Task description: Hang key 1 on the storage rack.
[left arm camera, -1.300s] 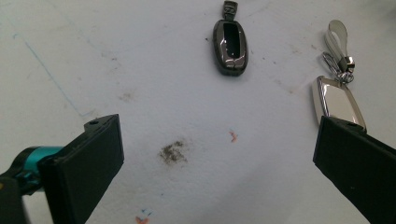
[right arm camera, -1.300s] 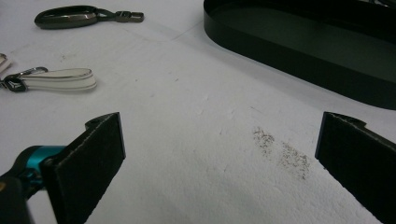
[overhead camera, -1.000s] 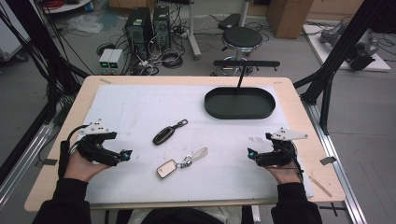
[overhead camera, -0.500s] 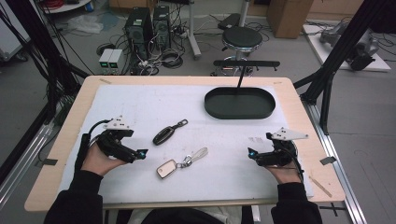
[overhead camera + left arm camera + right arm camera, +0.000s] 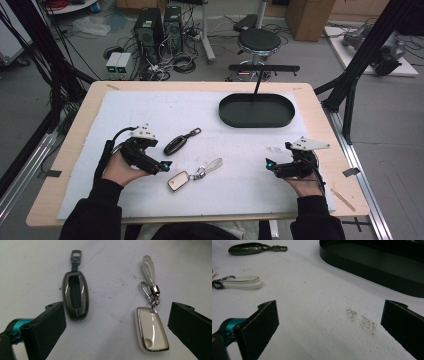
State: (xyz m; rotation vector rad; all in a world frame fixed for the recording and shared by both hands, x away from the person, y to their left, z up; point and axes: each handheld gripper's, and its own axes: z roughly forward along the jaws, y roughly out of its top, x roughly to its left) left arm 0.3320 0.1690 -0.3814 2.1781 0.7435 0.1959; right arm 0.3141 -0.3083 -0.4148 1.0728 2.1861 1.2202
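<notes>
High view, progress: neither key fob had been lifted; the oval black tray (image 5: 256,111) at the far side sat empty, so, as I judged it, the picking up was all left to do.
High view, left gripper (image 5: 162,165): jaws apart, holding nothing, just beside the white key fob (image 5: 178,181).
High view, right gripper (image 5: 270,164): jaws apart, empty, well apart from both fobs.
High view, dark key fob (image 5: 175,145): long axis ran diagonally, loop end toward the tray.
Left gripper view, white key fob (image 5: 151,328): lay between the wide-open jaws, nearer one, strap (image 5: 148,265) pointing away.
Right gripper view, mat (image 5: 317,322): bare between wide jaws.
</notes>
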